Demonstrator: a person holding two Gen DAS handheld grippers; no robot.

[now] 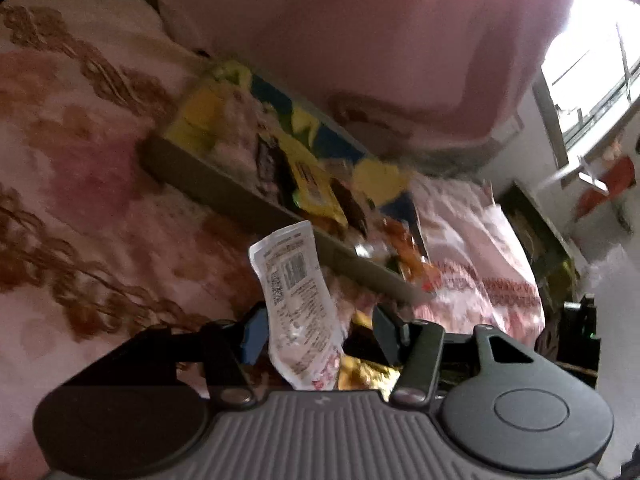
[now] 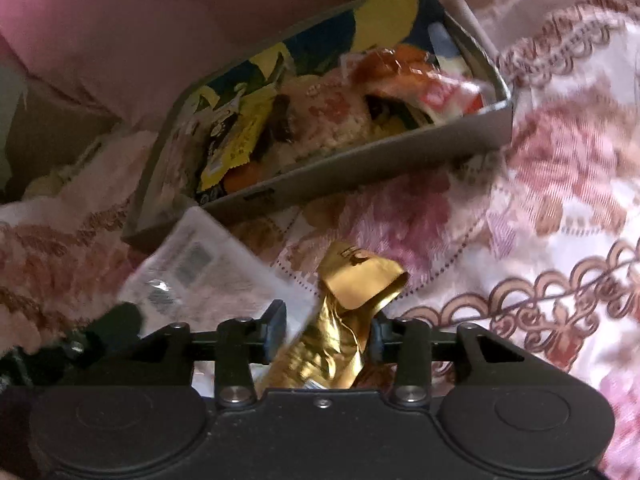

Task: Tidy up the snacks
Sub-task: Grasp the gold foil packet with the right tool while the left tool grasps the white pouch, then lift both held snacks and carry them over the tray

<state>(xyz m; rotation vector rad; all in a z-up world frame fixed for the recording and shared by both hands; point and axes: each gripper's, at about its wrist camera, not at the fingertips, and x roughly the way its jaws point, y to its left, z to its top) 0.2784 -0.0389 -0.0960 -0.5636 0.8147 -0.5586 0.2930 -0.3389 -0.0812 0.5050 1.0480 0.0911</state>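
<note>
A floral bedspread in pink and brown fills the ground under and around both grippers, with a pink pillow or cushion rising beyond them. Ahead of both grippers, resting on the bedspread, sits a shallow grey cardboard box already heaped with snack packets; a yellow packet and a red-and-orange one lie on top of the pile. Between the fingers of the left gripper stands a white snack packet, printed side with a barcode facing the camera, its top edge reaching up toward the near wall of the box; the left finger touches the packet's edge, but a gap shows between the packet and the other finger, so the jaws stand partly open around it rather than clamped. Just to the right of that gripper, and lower, the right gripper has its jaws closed in on a crumpled gold foil wrapper, which sticks out forward past the fingertips toward the box. The white packet lies immediately left of the gold wrapper in the right wrist view.
</note>
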